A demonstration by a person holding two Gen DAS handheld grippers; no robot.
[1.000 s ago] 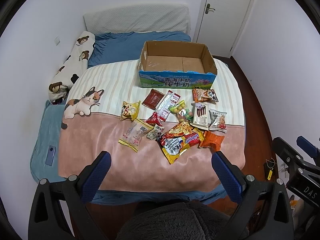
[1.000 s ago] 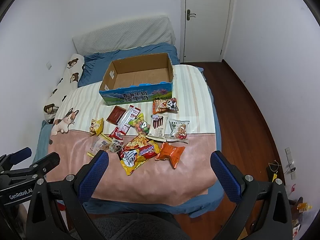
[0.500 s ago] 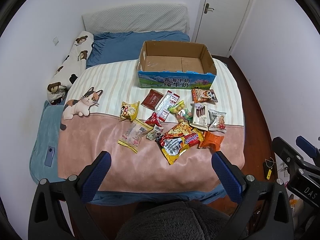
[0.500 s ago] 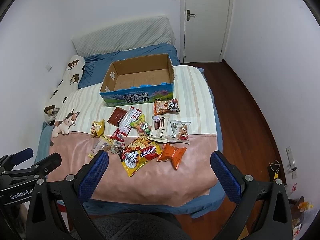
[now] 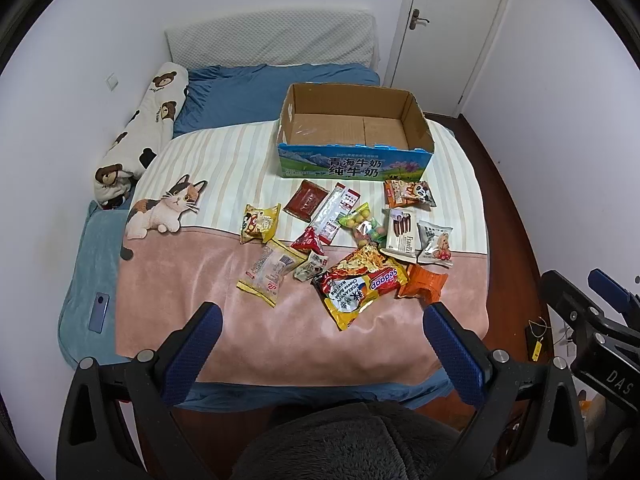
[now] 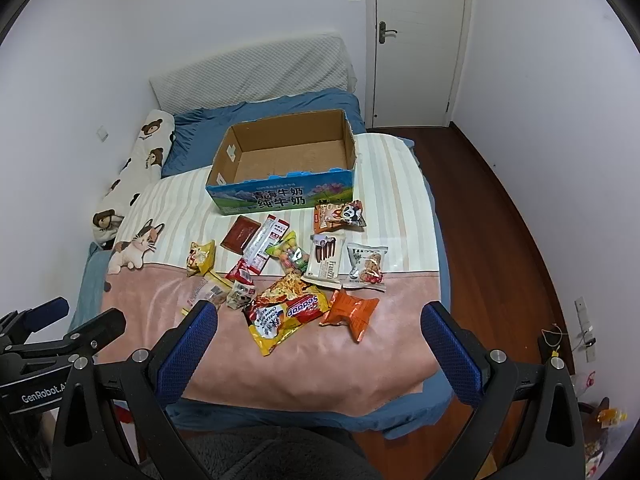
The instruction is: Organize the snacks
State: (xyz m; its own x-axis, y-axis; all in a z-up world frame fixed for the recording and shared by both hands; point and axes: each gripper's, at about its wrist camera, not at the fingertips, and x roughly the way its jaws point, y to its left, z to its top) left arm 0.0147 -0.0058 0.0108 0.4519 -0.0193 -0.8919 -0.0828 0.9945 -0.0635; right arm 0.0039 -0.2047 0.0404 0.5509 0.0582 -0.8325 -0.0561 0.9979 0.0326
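Several snack packets lie scattered on the bed blanket. Among them are a red-and-yellow noodle pack [image 5: 360,286] [image 6: 286,314], an orange packet [image 5: 422,284] [image 6: 352,312], a wafer pack [image 5: 400,234] [image 6: 326,262] and a yellow packet [image 5: 258,222] [image 6: 200,258]. Behind them stands an empty open cardboard box [image 5: 354,136] [image 6: 284,162] with a blue printed front. My left gripper [image 5: 320,320] and right gripper [image 6: 318,318] are both open and empty, held high above the near end of the bed, well short of the snacks.
A bear-print bolster [image 5: 140,136] lies along the left wall. A phone [image 5: 100,312] lies on the blue sheet at the left. A white door [image 6: 416,40] and wooden floor [image 6: 492,220] are to the right of the bed.
Both views have shifted slightly toward the bed, so the snacks sit a little lower in the right view. Nothing on the bed has moved.
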